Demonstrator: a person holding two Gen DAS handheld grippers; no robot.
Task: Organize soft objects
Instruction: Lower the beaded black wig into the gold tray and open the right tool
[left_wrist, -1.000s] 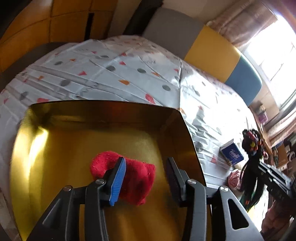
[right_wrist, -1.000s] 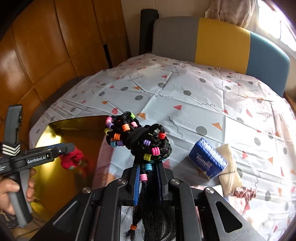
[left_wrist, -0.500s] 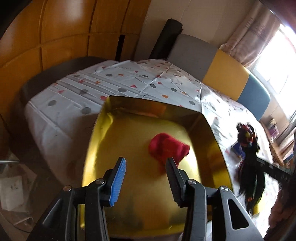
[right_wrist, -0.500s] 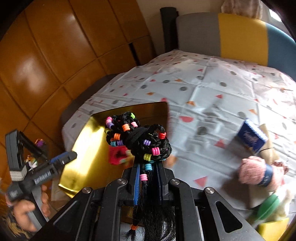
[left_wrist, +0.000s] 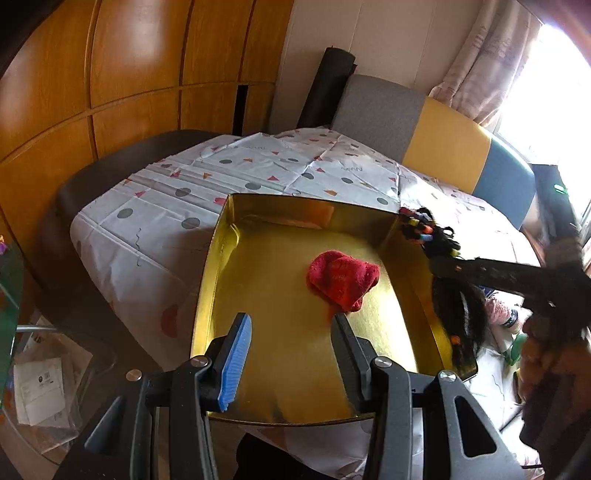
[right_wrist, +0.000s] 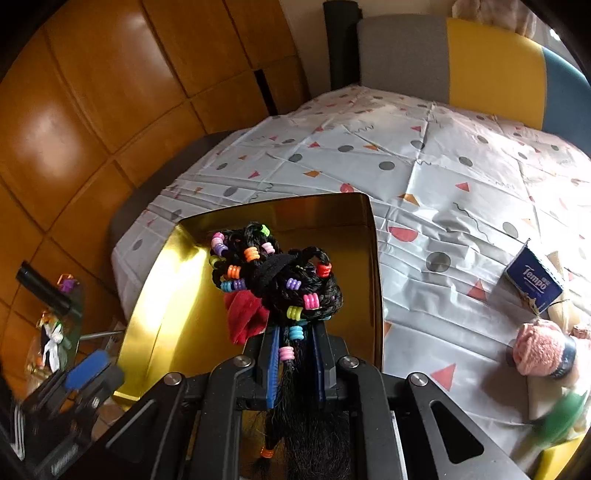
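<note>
Gold tray (left_wrist: 221, 258) | braided hairpiece (right_wrist: 280, 280) clamped between right gripper (right_wrist: 295, 354) fingers

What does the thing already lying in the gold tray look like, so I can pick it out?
On the patterned tablecloth sits a gold tray. On its floor lies a crumpled red cloth, the only item lying there; the beaded black hairpiece is clamped in the right gripper.

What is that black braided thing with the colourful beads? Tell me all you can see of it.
The braided hairpiece looks like black synthetic hair, plaited into thin braids coiled in a knot and strung with bright plastic beads, loose strands trailing below. The right gripper is clamped on it, holding it in the air over the gold tray, above the red cloth.
</note>
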